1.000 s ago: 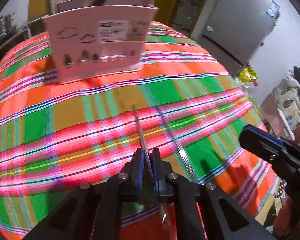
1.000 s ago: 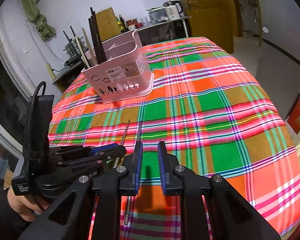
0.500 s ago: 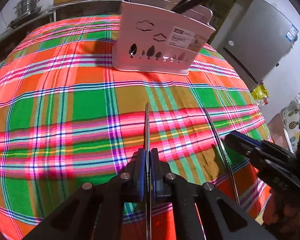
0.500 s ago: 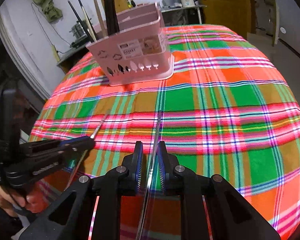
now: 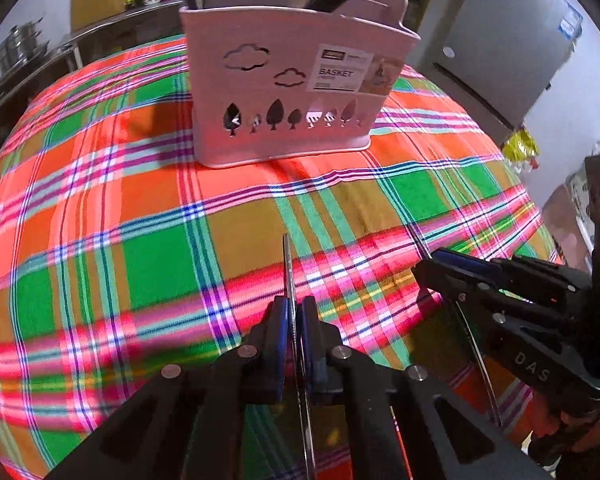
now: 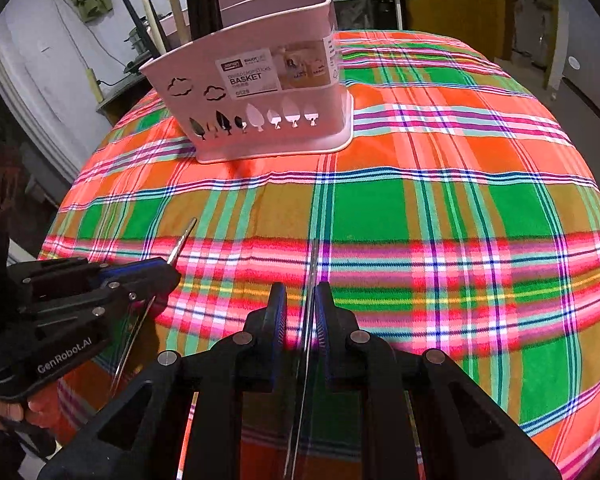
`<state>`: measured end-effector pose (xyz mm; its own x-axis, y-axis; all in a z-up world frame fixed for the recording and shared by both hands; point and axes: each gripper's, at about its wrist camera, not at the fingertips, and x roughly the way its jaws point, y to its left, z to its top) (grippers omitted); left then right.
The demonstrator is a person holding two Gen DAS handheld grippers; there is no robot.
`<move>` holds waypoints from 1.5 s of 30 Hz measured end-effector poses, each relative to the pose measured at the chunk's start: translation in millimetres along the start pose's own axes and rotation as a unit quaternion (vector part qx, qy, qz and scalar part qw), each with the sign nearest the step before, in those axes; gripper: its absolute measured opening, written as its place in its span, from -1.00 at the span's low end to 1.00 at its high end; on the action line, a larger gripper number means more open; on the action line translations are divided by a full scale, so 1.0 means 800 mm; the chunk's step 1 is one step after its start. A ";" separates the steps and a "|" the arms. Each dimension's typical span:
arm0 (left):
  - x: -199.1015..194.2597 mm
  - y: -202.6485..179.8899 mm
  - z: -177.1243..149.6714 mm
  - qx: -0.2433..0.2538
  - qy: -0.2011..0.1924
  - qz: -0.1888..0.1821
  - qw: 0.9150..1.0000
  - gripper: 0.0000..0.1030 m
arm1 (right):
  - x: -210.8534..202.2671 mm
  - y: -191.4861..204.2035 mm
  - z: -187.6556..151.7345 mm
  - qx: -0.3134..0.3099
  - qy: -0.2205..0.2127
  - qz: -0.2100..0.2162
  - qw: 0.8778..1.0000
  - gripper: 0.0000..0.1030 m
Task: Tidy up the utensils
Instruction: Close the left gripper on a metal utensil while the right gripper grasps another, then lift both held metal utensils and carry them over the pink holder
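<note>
Both grippers, left gripper (image 5: 294, 312) and right gripper (image 6: 301, 304), pinch a thin metal utensil (image 5: 289, 268) each, fingers nearly closed

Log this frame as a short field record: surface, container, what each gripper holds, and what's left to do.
surface: plaid tablecloth
container: pink utensil basket, upright, dark and wooden utensils already standing inside
left gripper: jaws shut on a thin metal utensil, pointing toward the basket
right gripper: jaws close around a second thin metal utensil
utensil type: too thin to tell
remaining: neither held utensil is in the basket yet
</note>
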<state>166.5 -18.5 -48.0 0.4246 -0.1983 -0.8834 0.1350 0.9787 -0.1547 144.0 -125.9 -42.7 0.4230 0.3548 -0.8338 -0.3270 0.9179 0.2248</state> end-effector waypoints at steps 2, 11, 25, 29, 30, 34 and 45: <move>0.002 -0.002 0.003 0.012 0.002 0.002 1.000 -0.88 | 0.001 0.000 0.003 0.001 0.003 0.002 1.000 -0.70; 0.002 -0.003 0.010 0.012 0.001 0.006 1.000 -0.92 | 0.001 -0.004 0.010 0.008 0.013 0.013 1.000 -0.91; -0.078 0.002 0.025 0.001 -0.076 -0.008 0.997 -0.92 | -0.068 0.004 0.034 0.004 -0.064 0.040 0.997 -0.91; -0.105 0.003 0.032 -0.001 -0.100 -0.014 0.995 -0.92 | -0.090 0.009 0.043 0.000 -0.087 0.042 0.995 -0.91; -0.108 0.001 0.033 -0.001 -0.104 -0.015 0.994 -0.92 | -0.095 0.010 0.045 -0.001 -0.092 0.043 0.995 -0.91; -0.131 0.000 0.038 0.001 -0.124 -0.019 0.992 -0.92 | -0.114 0.014 0.052 -0.006 -0.113 0.045 0.993 -0.91; -0.160 0.001 0.033 0.000 -0.152 -0.025 0.988 -0.92 | -0.138 0.028 0.056 -0.021 -0.143 0.044 0.989 -0.91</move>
<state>136.1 6.1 76.8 0.6664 -0.2540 -0.7010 0.1630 0.9671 -0.1954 127.6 -136.8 76.8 0.6102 0.4750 -0.6341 -0.4064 0.8747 0.2642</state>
